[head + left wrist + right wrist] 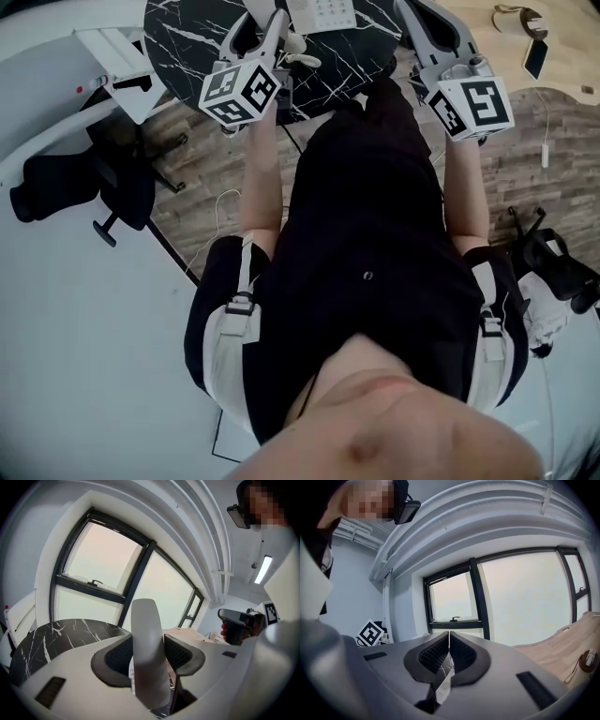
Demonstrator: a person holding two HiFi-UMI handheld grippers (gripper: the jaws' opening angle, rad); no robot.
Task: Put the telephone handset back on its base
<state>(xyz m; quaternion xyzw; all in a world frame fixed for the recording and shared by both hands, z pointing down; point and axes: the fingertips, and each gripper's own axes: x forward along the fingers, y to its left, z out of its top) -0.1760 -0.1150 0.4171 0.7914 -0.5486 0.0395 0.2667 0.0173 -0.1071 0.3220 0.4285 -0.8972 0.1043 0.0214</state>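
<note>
The telephone base [323, 13] is cut off by the far edge of the head view, so only its keypad end shows on the black marble counter [187, 33]. From that view the handset [147, 634] is mostly hidden behind the left gripper [149, 654]. That gripper's jaws are clamped on the handset, which stands upright between them with its lower end out of sight, just left of and nearer than the base. The right gripper [449, 651] is clenched on nothing, to the right of the base.
</note>
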